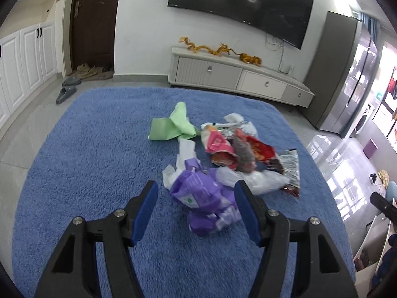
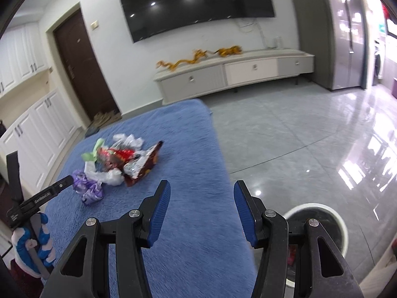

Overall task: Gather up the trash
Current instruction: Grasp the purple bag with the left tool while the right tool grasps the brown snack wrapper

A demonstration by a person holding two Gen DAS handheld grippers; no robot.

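Note:
A pile of trash lies on a blue carpet (image 1: 86, 149). It holds a crumpled purple wrapper (image 1: 203, 198), green paper (image 1: 171, 126), red and pink snack wrappers (image 1: 223, 146), white plastic (image 1: 263, 181) and a silvery wrapper (image 1: 290, 166). My left gripper (image 1: 196, 196) is open just above the carpet. The purple wrapper lies between its blue pads, and the pads do not press on it. My right gripper (image 2: 202, 198) is open with nothing in it, over the carpet's right edge, apart from the trash pile (image 2: 119, 159). One finger of the left gripper (image 2: 57, 186) reaches the purple wrapper (image 2: 89, 188).
A round white bin (image 2: 342, 223) stands on the glossy tile floor by the carpet's right edge, partly behind my right gripper. A low TV cabinet (image 1: 235, 77) and a wall TV (image 1: 243, 2) are beyond the carpet. Slippers (image 1: 65, 93) lie near a brown door.

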